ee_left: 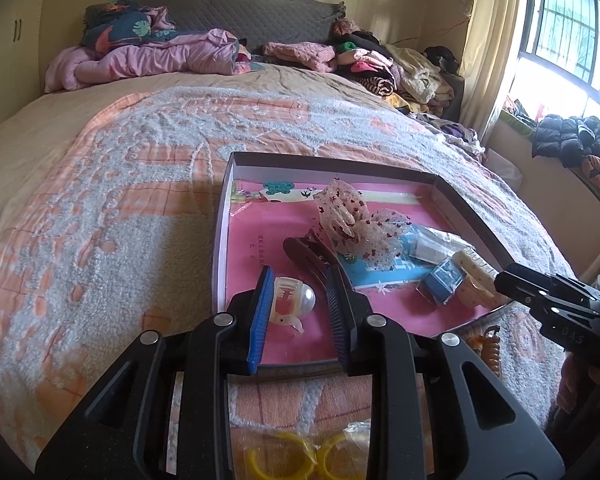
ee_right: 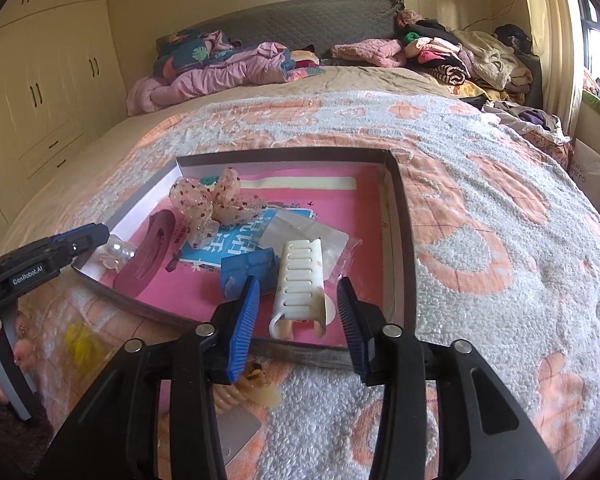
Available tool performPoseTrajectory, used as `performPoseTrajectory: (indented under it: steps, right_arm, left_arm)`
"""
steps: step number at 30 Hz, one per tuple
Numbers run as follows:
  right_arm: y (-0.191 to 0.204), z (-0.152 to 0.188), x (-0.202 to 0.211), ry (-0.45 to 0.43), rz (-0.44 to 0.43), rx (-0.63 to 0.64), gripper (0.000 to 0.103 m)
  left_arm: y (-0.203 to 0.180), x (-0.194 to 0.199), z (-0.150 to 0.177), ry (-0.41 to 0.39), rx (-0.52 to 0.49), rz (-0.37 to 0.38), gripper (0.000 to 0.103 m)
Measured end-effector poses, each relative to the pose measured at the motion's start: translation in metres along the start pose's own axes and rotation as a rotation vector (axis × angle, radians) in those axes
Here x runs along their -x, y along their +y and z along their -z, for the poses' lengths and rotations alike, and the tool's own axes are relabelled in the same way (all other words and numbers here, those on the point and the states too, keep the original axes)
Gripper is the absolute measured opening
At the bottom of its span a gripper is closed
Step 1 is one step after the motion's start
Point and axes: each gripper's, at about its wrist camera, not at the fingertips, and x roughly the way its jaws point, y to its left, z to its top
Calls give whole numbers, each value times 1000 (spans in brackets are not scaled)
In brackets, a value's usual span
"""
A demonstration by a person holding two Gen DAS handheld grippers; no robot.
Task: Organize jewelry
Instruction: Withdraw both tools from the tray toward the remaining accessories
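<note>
A shallow box [ee_left: 332, 160] with a pink floor lies on the bed. My left gripper [ee_left: 299, 276] reaches over its near edge, shut on a pearl hair clip [ee_left: 292, 304] that sits between the blue pads. In the right wrist view that gripper [ee_right: 100, 234] is at the box's [ee_right: 404, 240] left corner, with the pearl clip [ee_right: 118, 254] at its tip. My right gripper [ee_right: 298, 284] stands open. A white claw clip [ee_right: 300, 280] lies on the box floor between its pads, clear of both. Also in the box are a dotted bow [ee_right: 216, 204], a maroon clip [ee_right: 148, 256] and a small blue box [ee_right: 248, 268].
Yellow rings in a clear bag [ee_left: 288, 456] and an orange coil tie [ee_left: 490, 348] lie on the blanket in front of the box. An amber clip [ee_right: 256, 376] and a grey card [ee_right: 240, 432] lie below my right gripper. Clothes are piled at the headboard [ee_right: 300, 20].
</note>
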Motion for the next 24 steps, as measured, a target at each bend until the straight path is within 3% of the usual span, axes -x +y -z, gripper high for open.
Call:
performPoseTrajectory:
  steps: [14,24]
  right_arm:
    - [-10,-1,38,-82,36,-56,73]
    - [-18,-5,70,-157,73,-69,82]
  left_arm:
    - [-10,20,3,-7,0,-2,39]
    - [-25,43,-1,-45,-24,6,60]
